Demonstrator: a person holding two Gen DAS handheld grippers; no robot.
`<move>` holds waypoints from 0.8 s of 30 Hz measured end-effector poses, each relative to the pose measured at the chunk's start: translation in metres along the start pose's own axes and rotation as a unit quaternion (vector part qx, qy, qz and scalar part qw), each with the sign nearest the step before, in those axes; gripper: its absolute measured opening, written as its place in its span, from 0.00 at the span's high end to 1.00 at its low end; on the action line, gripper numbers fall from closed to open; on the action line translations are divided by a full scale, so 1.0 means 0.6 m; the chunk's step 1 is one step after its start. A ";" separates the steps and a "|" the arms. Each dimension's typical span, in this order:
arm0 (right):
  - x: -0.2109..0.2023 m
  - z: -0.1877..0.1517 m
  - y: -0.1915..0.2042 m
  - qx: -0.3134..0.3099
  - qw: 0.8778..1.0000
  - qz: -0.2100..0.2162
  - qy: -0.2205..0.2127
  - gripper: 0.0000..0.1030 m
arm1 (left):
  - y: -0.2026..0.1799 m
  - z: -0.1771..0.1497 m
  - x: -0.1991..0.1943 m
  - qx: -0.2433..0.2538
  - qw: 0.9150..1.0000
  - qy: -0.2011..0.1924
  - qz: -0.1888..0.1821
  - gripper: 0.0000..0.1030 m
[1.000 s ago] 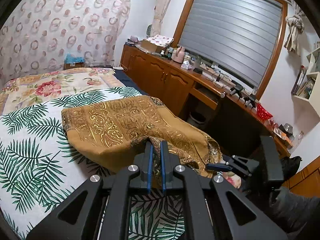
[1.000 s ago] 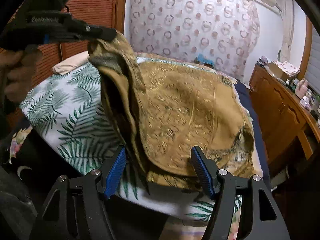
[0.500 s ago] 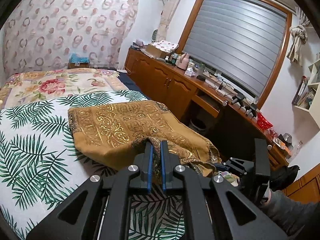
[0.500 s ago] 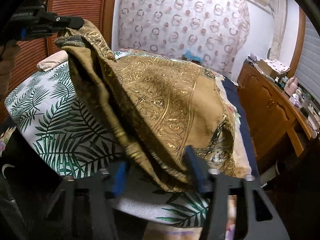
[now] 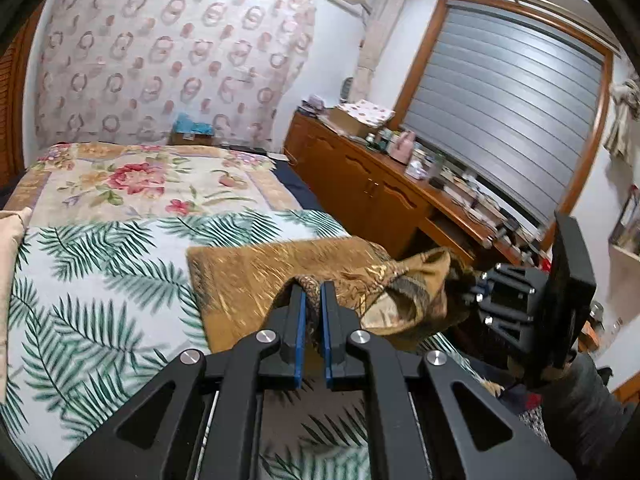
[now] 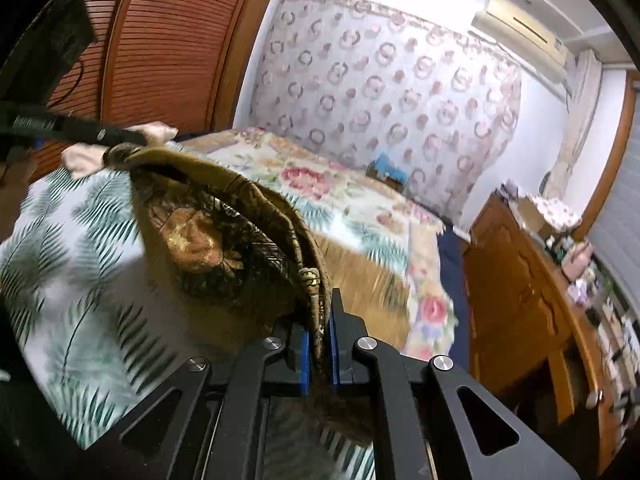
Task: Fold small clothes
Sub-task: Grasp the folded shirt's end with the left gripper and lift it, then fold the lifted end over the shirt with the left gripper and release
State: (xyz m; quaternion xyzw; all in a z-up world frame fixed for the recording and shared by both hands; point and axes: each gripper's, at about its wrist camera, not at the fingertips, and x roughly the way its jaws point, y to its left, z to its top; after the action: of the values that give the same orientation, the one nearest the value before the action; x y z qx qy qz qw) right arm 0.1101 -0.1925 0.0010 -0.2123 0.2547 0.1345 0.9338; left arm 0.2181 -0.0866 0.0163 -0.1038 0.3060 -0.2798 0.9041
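A mustard-gold patterned garment (image 5: 256,276) lies partly on the palm-leaf bedspread (image 5: 100,288). My left gripper (image 5: 313,292) is shut on one edge of it near the bed's front. My right gripper (image 6: 320,312) is shut on another edge of the garment (image 6: 224,240), which hangs stretched and lifted between the two grippers. The right gripper shows in the left wrist view (image 5: 472,292) at the right, and the left gripper shows in the right wrist view (image 6: 138,139) at the upper left.
A floral quilt (image 5: 132,180) covers the far half of the bed. A long wooden dresser (image 5: 380,196) with clutter runs along the right under a shuttered window (image 5: 504,112). A patterned curtain (image 6: 380,92) hangs behind. A wooden slatted door (image 6: 168,48) stands at the left.
My right gripper, open a second ago around the garment's edge, has shut on it and lifted it. The garment's near part has risen off the bed between both grippers.
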 end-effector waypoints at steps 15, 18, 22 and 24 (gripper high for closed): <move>0.222 0.078 -0.053 0.000 0.997 0.067 0.035 0.93 | 0.095 0.034 0.108 -0.012 0.998 0.043 0.048 0.85; 0.236 0.082 -0.079 0.014 0.996 0.077 0.043 0.93 | 0.096 0.037 0.111 0.009 0.997 0.045 0.060 0.79; 0.248 0.081 -0.099 0.029 0.994 0.088 0.056 0.93 | 0.102 0.039 0.102 0.034 0.994 0.041 0.095 0.60; 0.254 0.083 -0.104 0.030 0.994 0.089 0.060 0.93 | 0.105 0.038 0.104 0.040 0.994 0.047 0.095 0.53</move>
State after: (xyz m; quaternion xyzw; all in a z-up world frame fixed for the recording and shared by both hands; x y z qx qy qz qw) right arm 0.2804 -0.2021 -0.0211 -0.1678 0.3318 0.1964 0.9073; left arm 0.3007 -0.0698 -0.0194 -0.0247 0.3454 -0.2090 0.9146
